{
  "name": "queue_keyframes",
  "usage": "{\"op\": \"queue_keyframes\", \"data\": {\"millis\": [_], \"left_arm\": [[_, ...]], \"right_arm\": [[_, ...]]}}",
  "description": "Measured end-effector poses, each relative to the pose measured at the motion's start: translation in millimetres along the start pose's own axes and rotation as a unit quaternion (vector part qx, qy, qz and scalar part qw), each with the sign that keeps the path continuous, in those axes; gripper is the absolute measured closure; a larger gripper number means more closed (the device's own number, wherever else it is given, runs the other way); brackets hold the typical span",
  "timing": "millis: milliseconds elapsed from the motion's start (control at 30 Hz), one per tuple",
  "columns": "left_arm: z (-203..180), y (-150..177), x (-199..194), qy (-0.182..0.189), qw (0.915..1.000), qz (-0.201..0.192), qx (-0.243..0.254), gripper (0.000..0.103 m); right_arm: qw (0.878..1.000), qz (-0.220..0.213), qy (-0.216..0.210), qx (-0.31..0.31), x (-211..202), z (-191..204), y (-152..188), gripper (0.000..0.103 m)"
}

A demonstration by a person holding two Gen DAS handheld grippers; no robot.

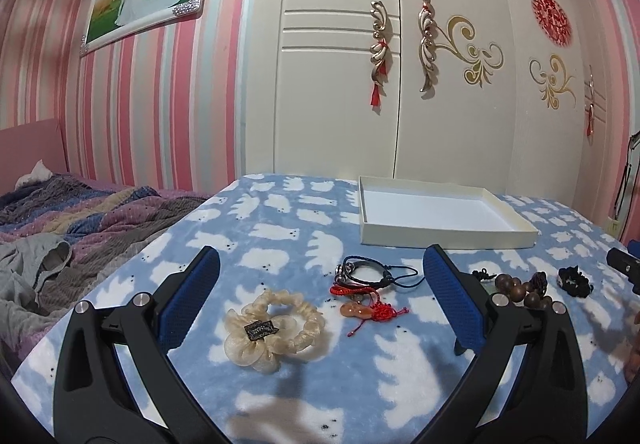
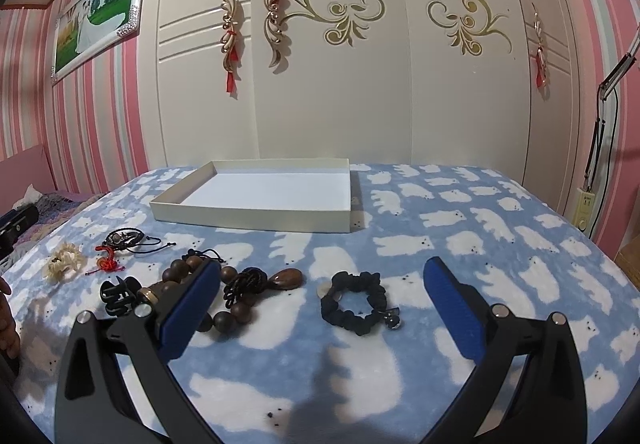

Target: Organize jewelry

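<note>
On the blue blanket (image 1: 304, 388), the left gripper (image 1: 320, 296) hangs with fingers wide apart, holding nothing. Between them lie a cream scrunchie (image 1: 276, 328), then a red cord pendant (image 1: 360, 310) and black cord bracelets (image 1: 364, 270). Further right sit a black claw clip (image 2: 116, 298), wooden beads (image 2: 224, 292) and a black scrunchie (image 2: 354, 304), the last between the right gripper's (image 2: 322, 298) spread, empty fingers. Behind them rests an empty white tray (image 2: 256, 214).
</note>
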State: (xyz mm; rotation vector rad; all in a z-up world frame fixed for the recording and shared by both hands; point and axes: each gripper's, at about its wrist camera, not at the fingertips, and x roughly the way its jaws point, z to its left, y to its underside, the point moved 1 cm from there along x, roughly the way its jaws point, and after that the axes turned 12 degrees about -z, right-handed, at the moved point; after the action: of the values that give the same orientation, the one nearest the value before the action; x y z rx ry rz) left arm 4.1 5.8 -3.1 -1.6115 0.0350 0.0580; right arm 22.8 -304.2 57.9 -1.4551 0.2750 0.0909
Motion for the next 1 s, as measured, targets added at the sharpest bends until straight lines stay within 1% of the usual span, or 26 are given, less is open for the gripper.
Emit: {"op": "queue_keyframes", "data": {"millis": [67,167,367,400,533,800,1000], "left_arm": [[0.3,0.1,0.0,0.001,1.0,0.001,0.0,0.003],[-1.8,0.2,2.1,0.002,1.0,0.004,0.004,0.003],[-6.5,1.1,4.2,0.002,0.9998,0.007,0.017,0.003],[-7.1,1.0,3.7,0.0,0.9998,0.006,0.019,0.003],[-6.0,1.4,5.6,-0.001,0.9998,0.01,0.017,0.003],[-8.3,3.0,9.1,0.0,0.9995,0.019,0.024,0.003],[-8.7,3.4,8.8,-0.001,0.9995,0.018,0.024,0.003]], "right_arm": [[1.0,-0.016,-0.001,-0.002,-2.0,0.2,-0.8,0.002],[1.0,-0.016,0.001,-0.004,-3.0,1.0,-0.5,0.002],[1.0,0.011,0.005,0.01,2.5,-2.7,0.5,0.002],[1.0,0.008,0.01,0.011,1.5,-3.4,0.2,0.002],[1.0,0.013,0.011,0.019,2.5,-4.2,0.9,0.002],[1.0,0.023,0.011,0.013,5.0,-2.7,1.8,0.002],[1.0,0.02,0.011,0.007,4.3,-2.3,1.8,0.002]]}}
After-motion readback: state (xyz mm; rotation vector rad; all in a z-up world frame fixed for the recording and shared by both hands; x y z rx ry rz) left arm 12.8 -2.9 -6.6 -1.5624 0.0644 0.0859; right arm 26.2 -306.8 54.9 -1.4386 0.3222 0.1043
